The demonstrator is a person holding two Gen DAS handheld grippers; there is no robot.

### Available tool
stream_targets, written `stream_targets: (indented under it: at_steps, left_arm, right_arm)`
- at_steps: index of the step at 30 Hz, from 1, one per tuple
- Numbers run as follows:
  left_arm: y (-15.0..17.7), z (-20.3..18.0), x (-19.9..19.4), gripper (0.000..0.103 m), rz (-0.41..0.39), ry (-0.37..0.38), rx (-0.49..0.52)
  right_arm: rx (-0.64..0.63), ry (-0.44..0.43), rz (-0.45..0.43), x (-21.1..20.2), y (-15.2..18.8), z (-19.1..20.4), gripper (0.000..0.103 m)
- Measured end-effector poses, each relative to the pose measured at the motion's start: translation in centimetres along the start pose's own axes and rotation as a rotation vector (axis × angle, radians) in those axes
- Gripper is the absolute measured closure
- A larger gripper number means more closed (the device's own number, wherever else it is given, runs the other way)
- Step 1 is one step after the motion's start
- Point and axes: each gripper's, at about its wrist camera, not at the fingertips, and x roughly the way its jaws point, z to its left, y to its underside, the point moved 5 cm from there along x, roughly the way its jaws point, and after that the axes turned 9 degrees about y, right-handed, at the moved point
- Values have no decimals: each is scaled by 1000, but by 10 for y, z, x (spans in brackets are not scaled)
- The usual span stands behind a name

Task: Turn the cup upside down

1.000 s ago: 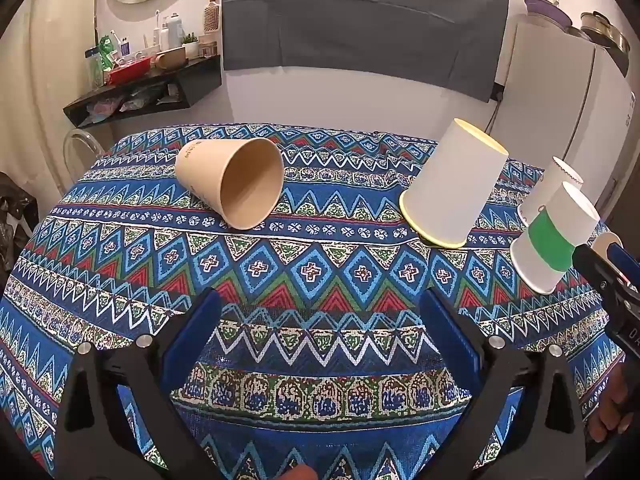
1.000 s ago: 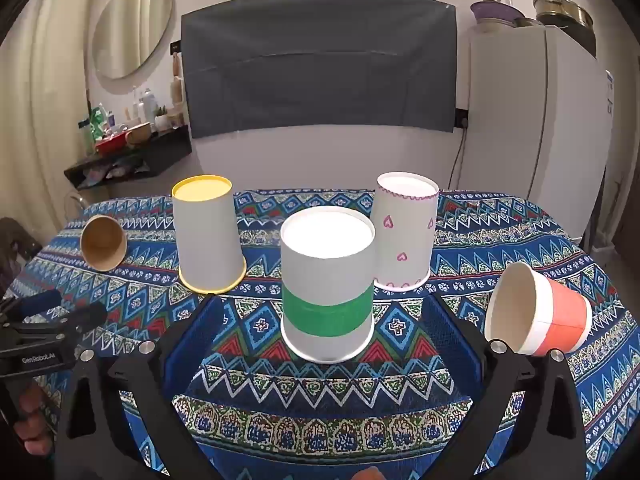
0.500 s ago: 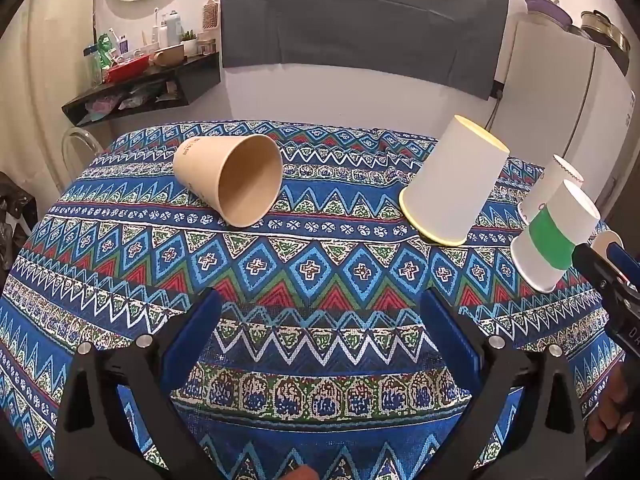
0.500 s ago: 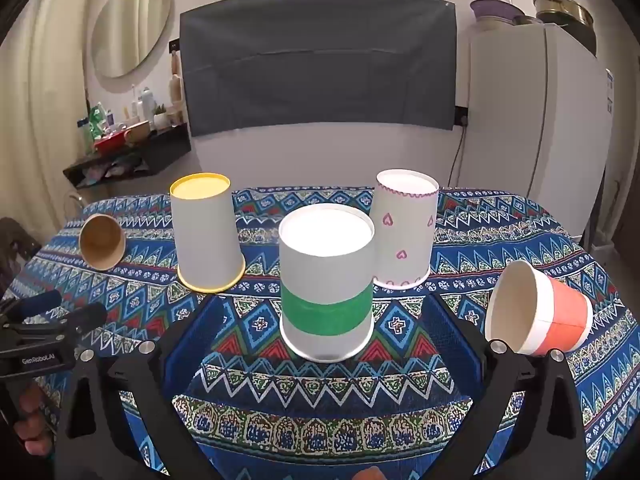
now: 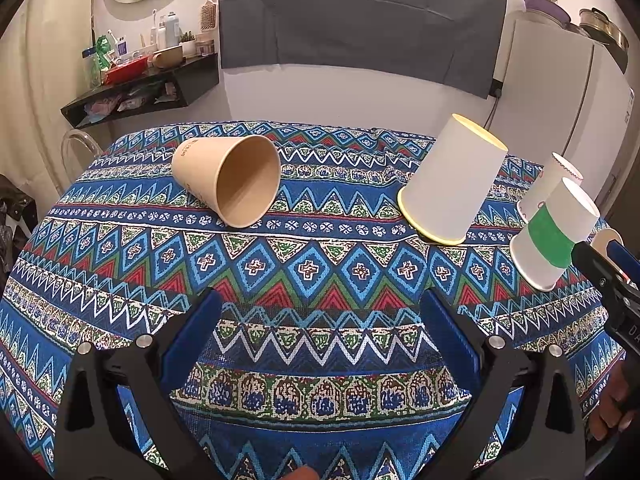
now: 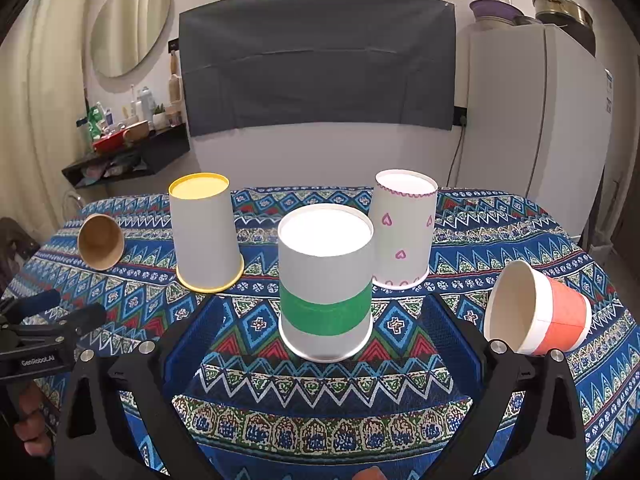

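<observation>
On patterned surface (image 5: 312, 264), both sets of fingers (image 5: 192, 332) wide open, empty; likely to roll tan cup (image 5: 228, 184) away if nudged off-centre

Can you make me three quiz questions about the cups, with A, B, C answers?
1. Where is the orange-banded cup? A on the shelf, B at the table's right side, C inside another cup.
2. How many cups are on the table? A three, B five, C seven.
3. How is the brown cup placed? A on its side, B upside down, C crushed flat.

Answers: 1 B, it lies right of the green-banded cup. 2 B, counting also the yellow-rimmed cup and the heart cup. 3 A, its open mouth faces sideways above the tablecloth.
</observation>
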Motion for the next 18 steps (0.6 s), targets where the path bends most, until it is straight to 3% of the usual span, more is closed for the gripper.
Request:
stream_targets:
  at_steps: [18]
  left_arm:
    - [-2,6,5,6,18,1,-9]
  right_arm:
    - [0,1,2,0,0,0,8]
